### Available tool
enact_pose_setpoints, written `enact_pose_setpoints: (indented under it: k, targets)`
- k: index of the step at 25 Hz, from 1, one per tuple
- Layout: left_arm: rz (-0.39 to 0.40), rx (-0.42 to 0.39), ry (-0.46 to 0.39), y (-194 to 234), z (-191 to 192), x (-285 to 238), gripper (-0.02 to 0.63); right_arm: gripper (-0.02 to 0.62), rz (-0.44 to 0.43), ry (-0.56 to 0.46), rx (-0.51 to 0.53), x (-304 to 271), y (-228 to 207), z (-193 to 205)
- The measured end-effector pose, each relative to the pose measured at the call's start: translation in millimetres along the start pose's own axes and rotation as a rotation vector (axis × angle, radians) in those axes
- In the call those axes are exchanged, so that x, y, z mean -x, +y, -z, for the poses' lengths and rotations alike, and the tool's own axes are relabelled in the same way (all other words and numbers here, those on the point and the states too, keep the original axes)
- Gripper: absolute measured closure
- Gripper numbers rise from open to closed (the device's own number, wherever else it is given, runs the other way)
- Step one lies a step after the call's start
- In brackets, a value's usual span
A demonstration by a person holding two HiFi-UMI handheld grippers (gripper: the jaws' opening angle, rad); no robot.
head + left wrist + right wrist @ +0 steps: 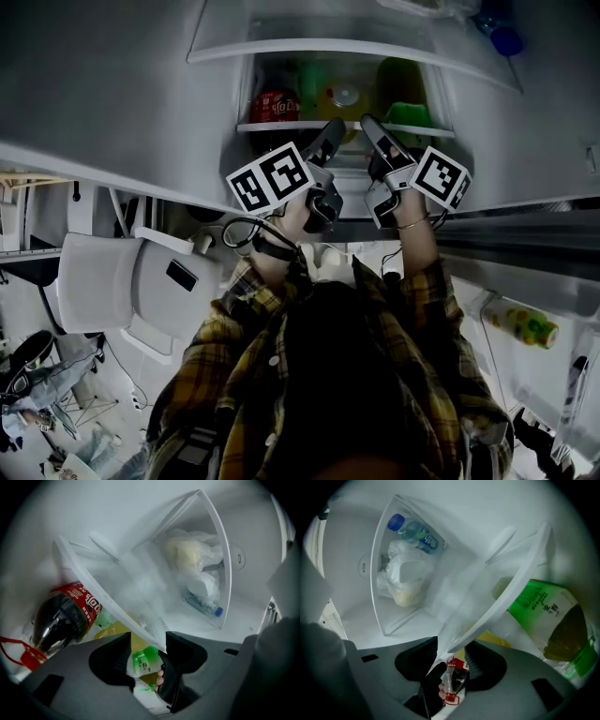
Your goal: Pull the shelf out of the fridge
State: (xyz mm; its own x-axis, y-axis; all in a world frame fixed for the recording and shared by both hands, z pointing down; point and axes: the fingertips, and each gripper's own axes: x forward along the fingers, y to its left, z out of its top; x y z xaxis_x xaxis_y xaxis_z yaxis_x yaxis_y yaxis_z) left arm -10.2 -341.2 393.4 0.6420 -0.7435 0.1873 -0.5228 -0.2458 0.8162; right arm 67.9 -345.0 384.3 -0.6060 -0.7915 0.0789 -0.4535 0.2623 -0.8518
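Note:
The fridge shelf (281, 126) is a clear pane with a white front rim, loaded with a red-labelled cola bottle (275, 105) and a green tea bottle (405, 94). Both grippers are raised to its front rim, the left gripper (333, 129) beside the right gripper (373, 127). In the left gripper view the shelf rim (108, 599) runs into the gap of the left gripper (147, 648), whose jaws stand wide and do not squeeze it. In the right gripper view the rim (511, 588) likewise passes between the spread jaws of the right gripper (451, 656).
Above the shelf a clear bin (328, 47) holds a white bag (192, 559) and a blue-capped water bottle (410, 529). The cola bottle (65, 618) and tea bottle (548, 616) sit close behind the rim. The open fridge door at right carries a bottle (525, 325). A white chair (122, 281) stands at left.

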Motion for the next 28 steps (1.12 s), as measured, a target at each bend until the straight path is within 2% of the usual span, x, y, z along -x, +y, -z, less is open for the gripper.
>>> enact_pose_setpoints:
  k: [6, 14, 18, 23, 28]
  targets:
    - [-0.034, 0.035, -0.048, 7.6, -14.6, -9.7, 0.382, 0.426, 0.018, -0.051, -0.029, -6.1, -6.4, -16.2]
    - [-0.097, 0.061, -0.101, 19.5, -28.8, -19.4, 0.382, 0.426, 0.098, -0.148, -0.036, -13.7, -20.6, -32.2]
    - [-0.107, 0.091, -0.117, 23.7, -32.4, -22.9, 0.382, 0.428, 0.113, -0.161, -0.043, -16.7, -23.9, -35.5]
    - [-0.105, 0.086, -0.117, 22.5, -36.1, -26.3, 0.385, 0.434, 0.132, -0.142, -0.022, -19.5, -25.8, -34.6]
    - [-0.128, 0.080, -0.119, 25.0, -38.0, -26.8, 0.462, 0.484, 0.148, -0.139, -0.030, -19.0, -27.9, -33.8]
